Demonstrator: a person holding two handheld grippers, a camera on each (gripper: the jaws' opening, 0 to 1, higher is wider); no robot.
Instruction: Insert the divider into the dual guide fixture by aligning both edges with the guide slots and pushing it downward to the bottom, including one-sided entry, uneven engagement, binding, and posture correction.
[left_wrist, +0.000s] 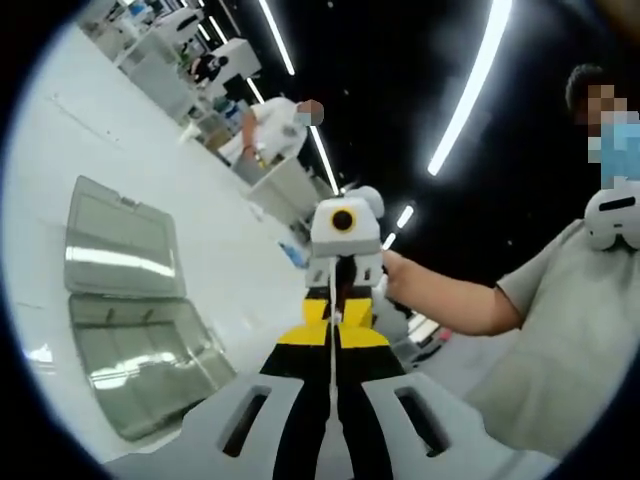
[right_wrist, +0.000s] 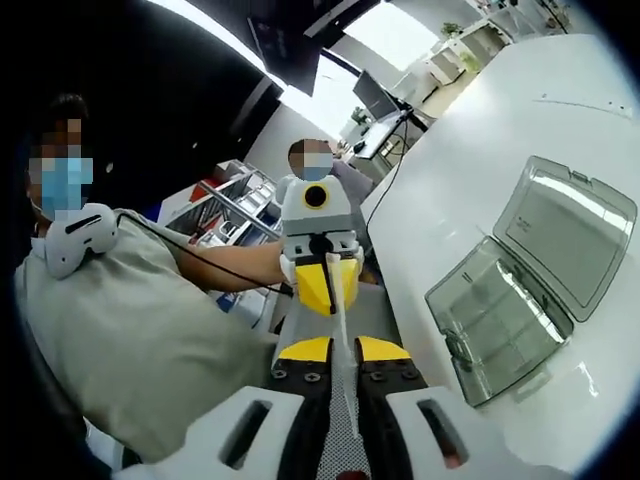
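Edge-on, the divider (right_wrist: 344, 410) is a thin pale strip with a fine mesh texture, held in the air between the two grippers. My right gripper (right_wrist: 336, 347), black jaws with yellow tips, is shut on its near end. Facing it, my left gripper (right_wrist: 326, 290) is shut on the far end. In the left gripper view the divider (left_wrist: 331, 345) is a thin white line between the shut jaws of my left gripper (left_wrist: 333, 308), with the right gripper (left_wrist: 346, 275) just beyond. A clear plastic case (right_wrist: 500, 320) with slotted walls lies on the white table, lid (right_wrist: 570, 225) open, off to the side of both grippers.
The clear case (left_wrist: 140, 365) and its lid (left_wrist: 115, 240) rest on a wide white table (left_wrist: 60, 150). The person holding the grippers, in a grey top (right_wrist: 140, 340), stands close. Another person (left_wrist: 275, 125) is at benches in the background.
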